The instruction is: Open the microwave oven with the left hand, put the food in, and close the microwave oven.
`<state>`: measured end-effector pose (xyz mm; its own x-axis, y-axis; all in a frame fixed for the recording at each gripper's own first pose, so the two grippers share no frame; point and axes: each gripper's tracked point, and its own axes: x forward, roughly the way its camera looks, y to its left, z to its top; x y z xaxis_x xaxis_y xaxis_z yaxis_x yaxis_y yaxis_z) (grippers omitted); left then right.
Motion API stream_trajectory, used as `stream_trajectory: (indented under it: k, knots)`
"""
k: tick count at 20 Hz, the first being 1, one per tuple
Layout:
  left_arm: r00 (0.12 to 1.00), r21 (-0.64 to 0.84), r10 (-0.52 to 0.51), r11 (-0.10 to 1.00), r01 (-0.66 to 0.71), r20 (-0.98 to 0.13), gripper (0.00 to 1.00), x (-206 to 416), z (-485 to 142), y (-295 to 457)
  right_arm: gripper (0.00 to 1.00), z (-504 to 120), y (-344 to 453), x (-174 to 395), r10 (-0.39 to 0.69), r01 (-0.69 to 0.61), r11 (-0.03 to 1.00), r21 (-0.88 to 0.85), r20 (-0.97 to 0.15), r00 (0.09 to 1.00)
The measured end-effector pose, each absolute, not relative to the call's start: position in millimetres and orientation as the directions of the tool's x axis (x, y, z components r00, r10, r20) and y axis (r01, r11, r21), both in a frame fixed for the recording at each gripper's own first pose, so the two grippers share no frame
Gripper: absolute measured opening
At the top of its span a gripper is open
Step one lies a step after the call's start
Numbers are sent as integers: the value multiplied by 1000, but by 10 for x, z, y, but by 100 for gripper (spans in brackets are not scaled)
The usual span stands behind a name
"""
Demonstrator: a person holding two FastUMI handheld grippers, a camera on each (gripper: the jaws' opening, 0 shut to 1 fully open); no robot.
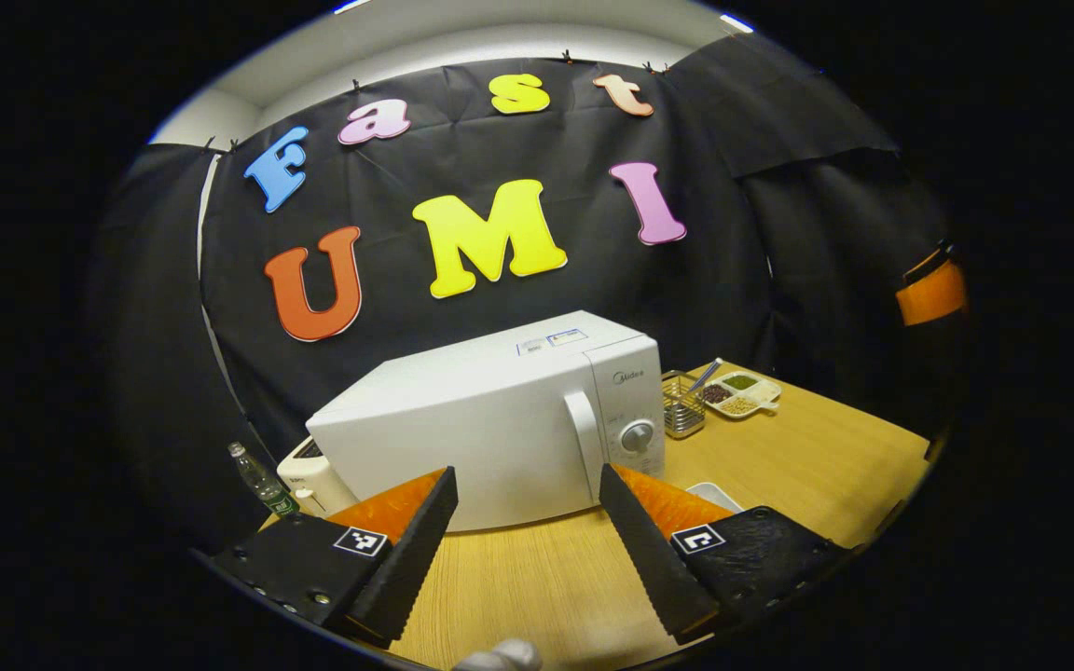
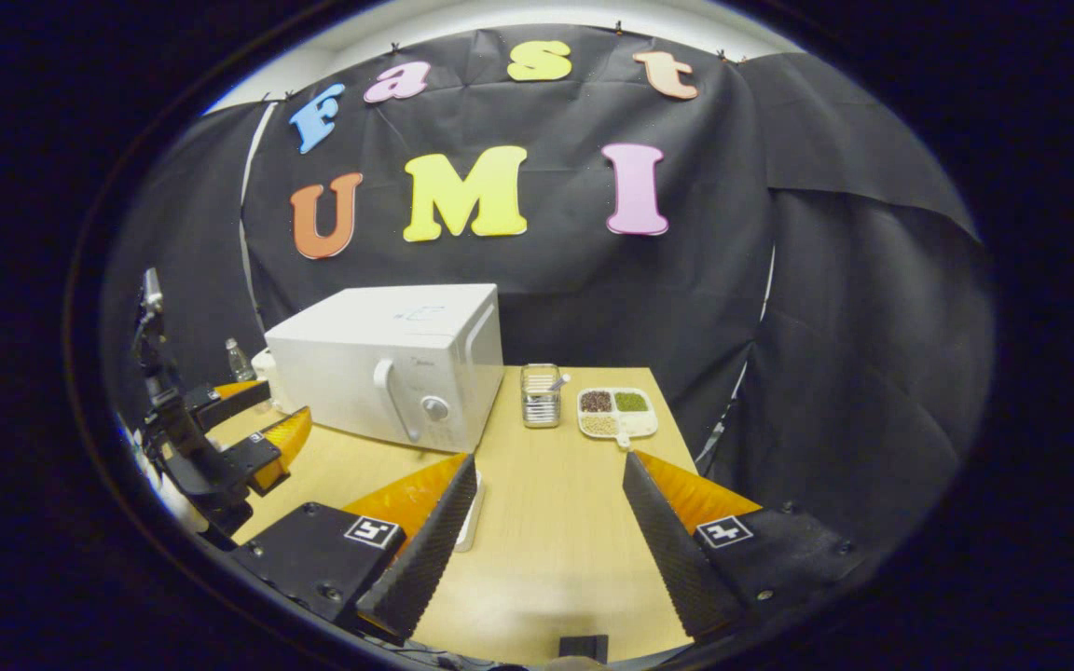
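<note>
The white microwave [image 1: 490,419] stands on the wooden table [image 1: 807,457] with its door shut, the handle [image 1: 584,445] next to a knob [image 1: 637,435]. My left gripper [image 1: 526,473] is open in front of the door, a short way off, holding nothing. A white dish [image 1: 716,493] peeks out behind its right finger; what it holds is hidden. In the right gripper view the microwave [image 2: 388,363] sits back left and the same dish [image 2: 475,511] lies behind a finger. My right gripper [image 2: 551,461] is open and empty above the table. The left gripper [image 2: 262,412] shows at far left.
To the right of the microwave stand a wire basket [image 1: 683,410] [image 2: 542,396] and a divided tray of beans [image 1: 742,391] [image 2: 618,412]. On its left are a clear bottle [image 1: 262,480] [image 2: 237,359] and a small white appliance [image 1: 313,480]. The table's right edge [image 1: 919,447] is near.
</note>
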<state>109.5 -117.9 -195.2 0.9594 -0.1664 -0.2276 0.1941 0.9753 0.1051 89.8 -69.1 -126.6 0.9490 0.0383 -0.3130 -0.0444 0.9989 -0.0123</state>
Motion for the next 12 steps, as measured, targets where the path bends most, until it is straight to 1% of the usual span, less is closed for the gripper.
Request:
stream_trajectory:
  k: [5,8,9,10,12]
  knots:
    - [968,20,-207,977,212,-141,95,444,-1260,-799,100,-914,-222,473,27,-31,999,-17,-213,977]
    - [979,-9,-175,985,175,-107,95,156,-921,-441,100,-763,43,220,21,-24,999,-20,-164,986]
    - [982,-22,-163,987,161,-97,95,53,-822,-335,93,-707,109,157,19,-22,1000,-18,-153,988]
    - [984,-34,-154,988,151,-87,95,-19,-737,-250,100,-631,168,93,17,-20,1000,-18,-131,991]
    - [988,-57,-125,991,121,-86,95,-147,-611,-72,100,-465,282,-19,22,-23,1000,-13,-91,996]
